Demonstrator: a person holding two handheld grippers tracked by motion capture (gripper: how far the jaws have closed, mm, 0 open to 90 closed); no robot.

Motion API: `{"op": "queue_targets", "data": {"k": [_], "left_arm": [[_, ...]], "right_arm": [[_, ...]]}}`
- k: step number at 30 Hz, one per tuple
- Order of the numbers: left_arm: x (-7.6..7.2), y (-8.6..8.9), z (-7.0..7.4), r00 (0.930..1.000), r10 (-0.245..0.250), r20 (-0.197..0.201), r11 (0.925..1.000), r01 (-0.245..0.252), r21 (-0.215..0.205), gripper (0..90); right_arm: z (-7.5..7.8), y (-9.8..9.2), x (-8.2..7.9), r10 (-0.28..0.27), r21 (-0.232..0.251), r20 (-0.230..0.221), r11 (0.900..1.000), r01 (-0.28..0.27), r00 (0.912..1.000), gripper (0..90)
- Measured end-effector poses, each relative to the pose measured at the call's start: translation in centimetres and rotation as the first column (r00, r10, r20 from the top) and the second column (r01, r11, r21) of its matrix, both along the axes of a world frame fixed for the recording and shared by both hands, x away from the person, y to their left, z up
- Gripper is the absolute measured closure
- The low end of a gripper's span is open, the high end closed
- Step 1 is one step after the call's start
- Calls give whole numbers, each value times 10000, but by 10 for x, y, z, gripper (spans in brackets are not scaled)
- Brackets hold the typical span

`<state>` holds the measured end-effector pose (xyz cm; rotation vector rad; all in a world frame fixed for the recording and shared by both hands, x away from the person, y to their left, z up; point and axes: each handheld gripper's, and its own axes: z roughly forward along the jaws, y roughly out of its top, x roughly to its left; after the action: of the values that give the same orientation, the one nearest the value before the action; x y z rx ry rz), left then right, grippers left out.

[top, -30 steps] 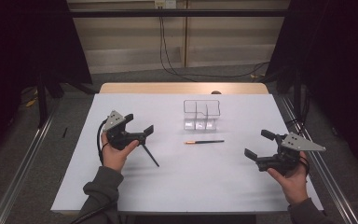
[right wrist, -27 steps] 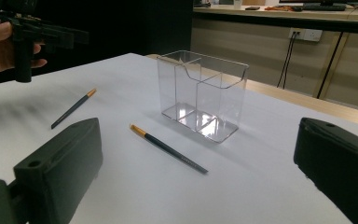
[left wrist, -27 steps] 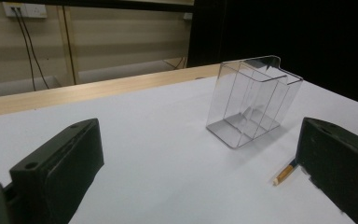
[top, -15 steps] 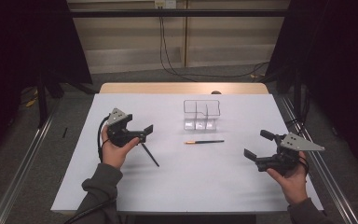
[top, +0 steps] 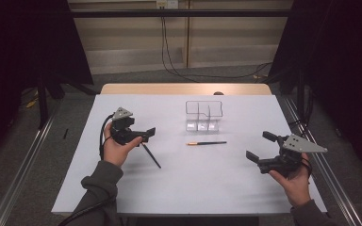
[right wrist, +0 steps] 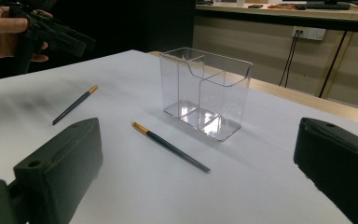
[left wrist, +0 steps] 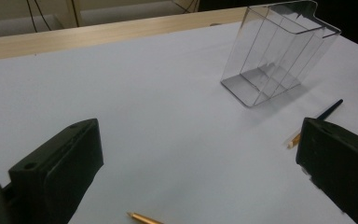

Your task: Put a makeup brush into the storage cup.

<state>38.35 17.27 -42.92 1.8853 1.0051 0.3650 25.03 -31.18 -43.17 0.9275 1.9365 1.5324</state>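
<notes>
Just below and in front of the left hand-held gripper (top: pixel 143 134) lies a slim dark pencil with a gold-coloured tip (top: pixel 151 156), flat on the white surface (top: pixel 193 188) and slanting away from the person's left hand toward the near right; in the left gripper view its gold tip (left wrist: pixel 142 218) pokes in at the bottom edge between the spread jaws, touched by neither. A second slim dark pencil with a gold-coloured end (top: pixel 206 142) lies crosswise near the middle of the surface, just in front of the clear plastic organiser box with three compartments (top: pixel 204 116) and well apart from both grippers. The left hand-held gripper hangs above the surface with its jaws wide apart and nothing between them, the left hand (top: pixel 118 148) wrapped around its body from underneath, and the grey-sleeved forearm comes in from the bottom edge. The right hand-held gripper (top: pixel 262 147) sits out at the right side of the surface, likewise spread and holding nothing, its jaws pointing left toward the middle, with the right hand (top: pixel 292 181) gripping it from below. Counted: two pencils, one organiser box standing upright, two grippers. In the right gripper view both pencils lie flat, one just beside the box, the other farther off toward the left hand.
</notes>
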Motion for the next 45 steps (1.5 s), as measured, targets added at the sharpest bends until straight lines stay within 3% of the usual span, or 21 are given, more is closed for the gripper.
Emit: {"op": "queue_targets", "data": {"k": [2,9,12,26,28,36,45], "left_arm": [[1,0,0,9998,-58,-209,10000,57,-37,1],[3,1,0,9971,112,-757,9991,-82,404,0],[3,1,-1,9940,273,-1061,9991,-238,344,0],[7,2,1,9804,497,-1906,9936,-291,1093,0],[8,0,1,9755,572,-2124,9937,-350,1066,0],[11,-1,2,9563,629,-2854,9865,-161,1633,0],[14,-5,1,9416,817,-3266,9807,-176,1946,0]], "right_arm": [[0,0,0,-57,3,-5,10000,57,10000,5],[-1,1,0,-126,-3,14,9999,126,9999,6],[-1,2,0,-112,6,13,9999,112,9999,5],[-1,4,0,-46,-102,-32,9999,46,10000,6],[-1,3,0,19,-174,-81,9998,-21,10000,6],[-1,3,0,-54,-102,6,9999,54,10000,6],[-2,3,0,-21,-154,-37,9999,20,10000,6]]}}
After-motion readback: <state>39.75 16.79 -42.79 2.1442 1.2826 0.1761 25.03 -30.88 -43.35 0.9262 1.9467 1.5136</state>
